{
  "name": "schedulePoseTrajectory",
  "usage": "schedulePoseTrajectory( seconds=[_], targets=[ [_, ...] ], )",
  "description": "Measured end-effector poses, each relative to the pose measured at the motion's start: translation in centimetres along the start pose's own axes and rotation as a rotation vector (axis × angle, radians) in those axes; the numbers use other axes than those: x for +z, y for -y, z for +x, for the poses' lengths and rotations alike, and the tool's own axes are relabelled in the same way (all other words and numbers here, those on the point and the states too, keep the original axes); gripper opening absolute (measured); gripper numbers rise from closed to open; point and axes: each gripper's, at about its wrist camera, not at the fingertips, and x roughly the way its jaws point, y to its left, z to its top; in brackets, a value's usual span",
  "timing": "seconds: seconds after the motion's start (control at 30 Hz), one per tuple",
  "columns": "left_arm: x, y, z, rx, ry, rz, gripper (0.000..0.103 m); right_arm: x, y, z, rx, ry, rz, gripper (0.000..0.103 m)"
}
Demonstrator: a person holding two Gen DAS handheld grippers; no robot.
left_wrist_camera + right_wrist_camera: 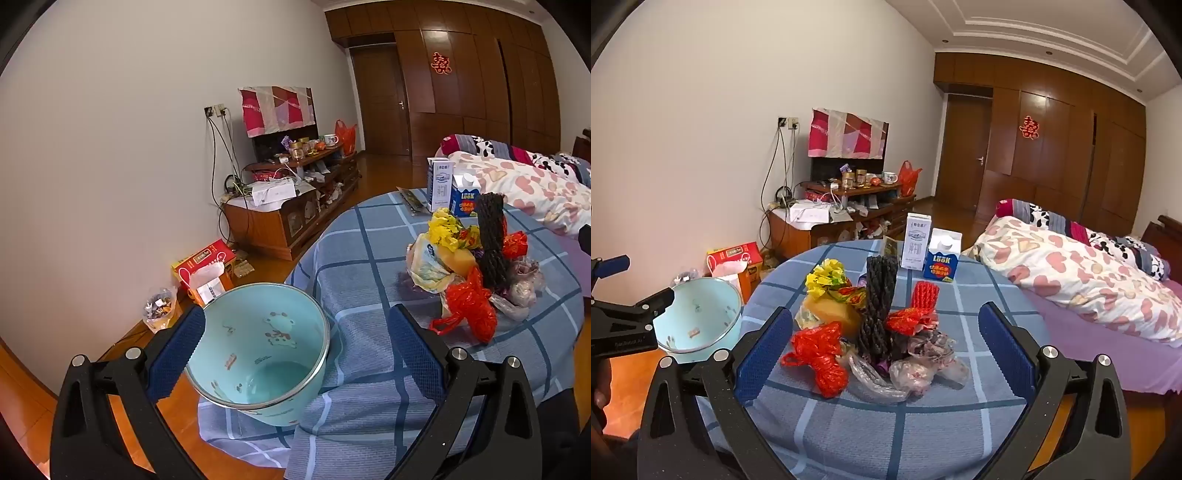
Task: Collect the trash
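Note:
A heap of trash lies on the round table with the blue checked cloth: a red plastic bag, black foam netting, yellow wrappers and clear bags. My right gripper is open just short of the heap, nothing between its fingers. A light blue bin tilts at the table's left edge, mouth toward me. My left gripper is open in front of it, its left finger over the rim. The heap lies to its right.
Two cartons, white and blue, stand at the table's far edge. A bed lies to the right. A cluttered TV cabinet lines the far wall, with a red box on the floor beside it. A hand holds the left gripper.

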Motion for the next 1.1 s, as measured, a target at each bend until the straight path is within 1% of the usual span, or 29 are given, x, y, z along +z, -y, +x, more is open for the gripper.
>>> schedulePoseTrajectory(
  seconds=[0.03, 0.77, 1.1],
  targets=[
    [-0.04, 0.07, -0.12, 0.007, 0.013, 0.005, 0.097, 0.0, 0.0, 0.05, 0.005, -0.002, 0.001, 0.098],
    [-0.07, -0.19, 0.43, 0.007, 0.002, -0.005, 0.097, -0.46, -0.09, 0.38, 0.009, -0.014, 0.008, 0.098],
    [-0.1, 0.15, 0.1, -0.001, 0.001, 0.011, 0.097, -0.54, 0.29, 0.66, 0.008, -0.024, 0.016, 0.098]
  ],
)
